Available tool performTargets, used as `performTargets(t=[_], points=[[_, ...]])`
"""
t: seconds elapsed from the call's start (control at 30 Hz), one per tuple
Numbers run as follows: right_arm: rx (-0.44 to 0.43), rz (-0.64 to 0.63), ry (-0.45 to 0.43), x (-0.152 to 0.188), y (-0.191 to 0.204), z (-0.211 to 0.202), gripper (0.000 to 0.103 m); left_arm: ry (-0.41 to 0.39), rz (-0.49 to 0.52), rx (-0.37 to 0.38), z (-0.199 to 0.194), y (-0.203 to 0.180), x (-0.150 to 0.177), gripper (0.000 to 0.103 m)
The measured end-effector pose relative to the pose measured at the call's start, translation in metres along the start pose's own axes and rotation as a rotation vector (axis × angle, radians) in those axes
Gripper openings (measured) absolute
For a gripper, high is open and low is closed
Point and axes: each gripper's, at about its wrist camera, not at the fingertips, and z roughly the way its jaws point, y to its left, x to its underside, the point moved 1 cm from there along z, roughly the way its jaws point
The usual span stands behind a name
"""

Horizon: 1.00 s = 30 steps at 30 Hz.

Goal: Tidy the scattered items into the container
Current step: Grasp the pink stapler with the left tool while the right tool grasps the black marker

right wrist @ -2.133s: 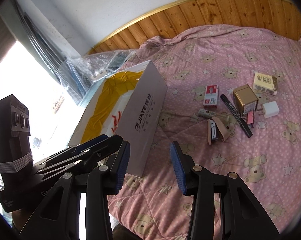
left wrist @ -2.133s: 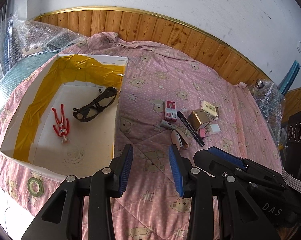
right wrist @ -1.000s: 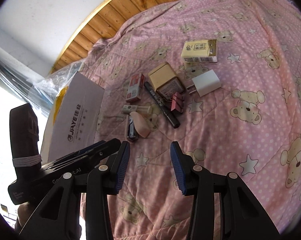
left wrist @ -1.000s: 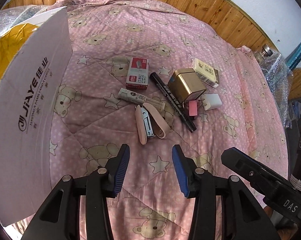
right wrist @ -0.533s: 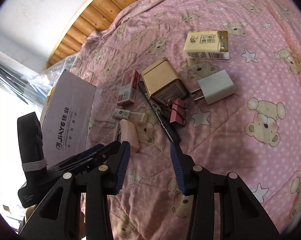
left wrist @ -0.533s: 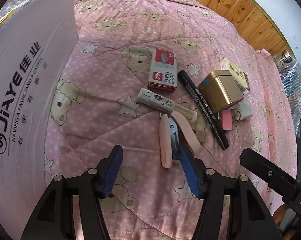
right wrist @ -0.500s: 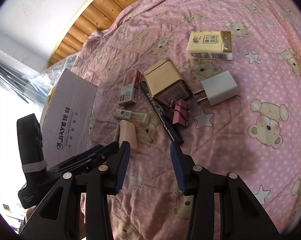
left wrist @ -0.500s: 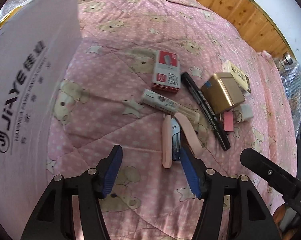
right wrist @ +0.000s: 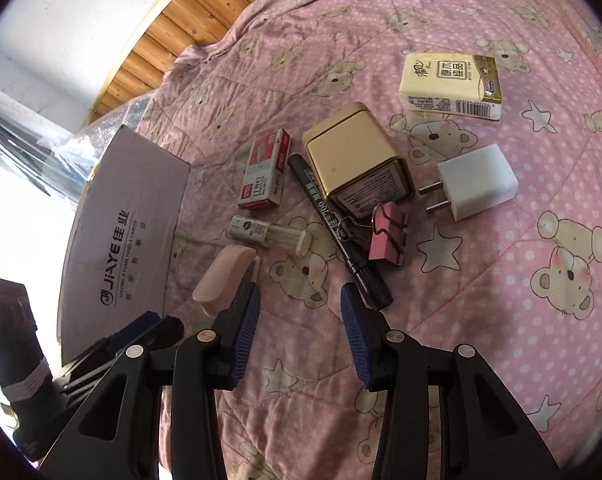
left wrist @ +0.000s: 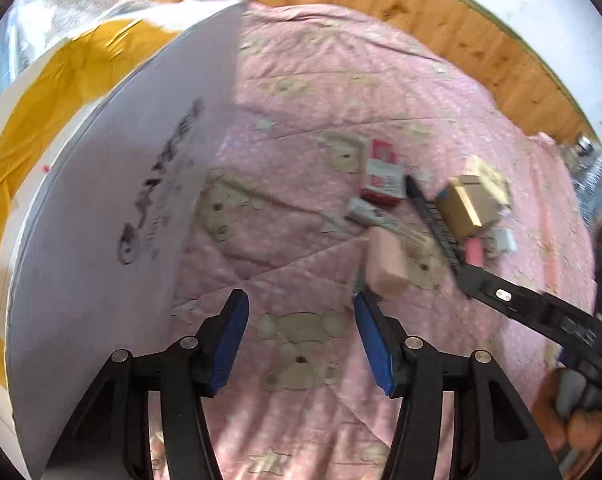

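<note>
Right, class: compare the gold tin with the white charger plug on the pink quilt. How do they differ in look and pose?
The gold tin is shiny metal with a printed label on one face; the white charger plug is plain matt white. The tin is a closed, boxy cube; the plug has two metal prongs, pointing towards the tin. The tin touches the black marker; the plug lies apart. Both rest on the quilt, ungripped.

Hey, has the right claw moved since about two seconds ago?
Yes. The right claw has moved forward and to the right, away from the cardboard box and up to the black marker, whose end now lies just beyond its open fingertips.
</note>
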Motion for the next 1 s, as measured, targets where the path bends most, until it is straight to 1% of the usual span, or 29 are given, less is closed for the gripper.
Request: performTargets(t=[0.03, 0.1, 0.17, 0.23, 0.27, 0.33, 0.37, 0.43, 0.47, 0.5, 0.53, 0.57, 0.6, 0.63, 0.67, 0.7, 0.77, 0.8, 0.87, 0.9, 0.93, 1.0], points=[[0.0, 0.01, -0.004, -0.001, -0.002, -0.001, 0.045, 0.005, 0.021, 0.029, 0.0, -0.006, 0.001, 0.057], [0.012, 0.021, -0.019, -0.003, -0.005, -0.005, 0.045, 0.006, 0.069, 0.06, 0.005, -0.02, 0.0, 0.057], [0.021, 0.025, -0.024, -0.005, -0.007, -0.006, 0.045, 0.02, 0.113, 0.061, 0.016, -0.033, -0.002, 0.058], [0.034, 0.014, -0.022, -0.007, -0.007, -0.004, 0.045, 0.026, 0.133, 0.067, 0.029, -0.04, -0.005, 0.058], [0.043, 0.006, -0.021, -0.008, -0.007, -0.002, 0.045, 0.036, 0.131, 0.064, 0.035, -0.04, -0.007, 0.058], [0.064, -0.012, -0.015, -0.012, -0.008, 0.004, 0.045, 0.043, 0.117, 0.083, 0.045, -0.039, -0.011, 0.058], [0.075, -0.023, -0.017, -0.014, -0.008, 0.006, 0.047, 0.045, 0.111, 0.072, 0.049, -0.038, -0.012, 0.058], [0.078, -0.044, -0.002, -0.017, -0.009, 0.012, 0.047, 0.044, 0.109, 0.083, 0.055, -0.037, -0.016, 0.058], [0.086, -0.056, 0.008, -0.018, -0.009, 0.016, 0.046, 0.046, 0.103, 0.075, 0.057, -0.036, -0.017, 0.058], [0.097, -0.077, 0.018, -0.019, -0.009, 0.021, 0.044, 0.047, 0.099, 0.076, 0.058, -0.036, -0.019, 0.058], [0.109, -0.105, 0.02, -0.018, -0.007, 0.024, 0.039, 0.041, 0.1, 0.084, 0.059, -0.037, -0.021, 0.058], [0.13, -0.133, 0.016, -0.018, -0.004, 0.026, 0.029, 0.03, 0.104, 0.081, 0.061, -0.037, -0.022, 0.058], [0.151, -0.153, 0.017, -0.017, -0.003, 0.027, 0.019, 0.026, 0.108, 0.063, 0.063, -0.037, -0.023, 0.056], [0.158, -0.168, 0.027, -0.017, -0.001, 0.028, 0.017, 0.033, 0.112, 0.055, 0.066, -0.037, -0.024, 0.053], [0.159, -0.172, 0.039, -0.015, 0.0, 0.026, 0.017, 0.023, 0.118, 0.053, 0.067, -0.039, -0.027, 0.036], [0.165, -0.174, 0.05, -0.013, 0.002, 0.023, 0.017, 0.017, 0.129, 0.053, 0.065, -0.039, -0.027, 0.03], [0.169, -0.191, 0.061, -0.006, 0.007, 0.018, 0.017, 0.024, 0.13, 0.056, 0.063, -0.036, -0.028, 0.03], [0.164, -0.19, 0.08, -0.004, 0.008, 0.02, 0.017, 0.024, 0.125, 0.059, 0.062, -0.035, -0.028, 0.03], [0.156, -0.182, 0.1, -0.004, 0.007, 0.029, 0.021, 0.035, 0.125, 0.066, 0.065, -0.035, -0.027, 0.031], [0.149, -0.192, 0.08, -0.006, 0.008, 0.029, 0.022, 0.046, 0.126, 0.068, 0.069, -0.036, -0.028, 0.032], [0.146, -0.201, 0.073, -0.009, 0.009, 0.03, 0.023, 0.039, 0.132, 0.067, 0.069, -0.037, -0.027, 0.033], [0.144, -0.216, 0.066, -0.012, 0.011, 0.034, 0.018, 0.028, 0.14, 0.06, 0.069, -0.038, -0.027, 0.033]])
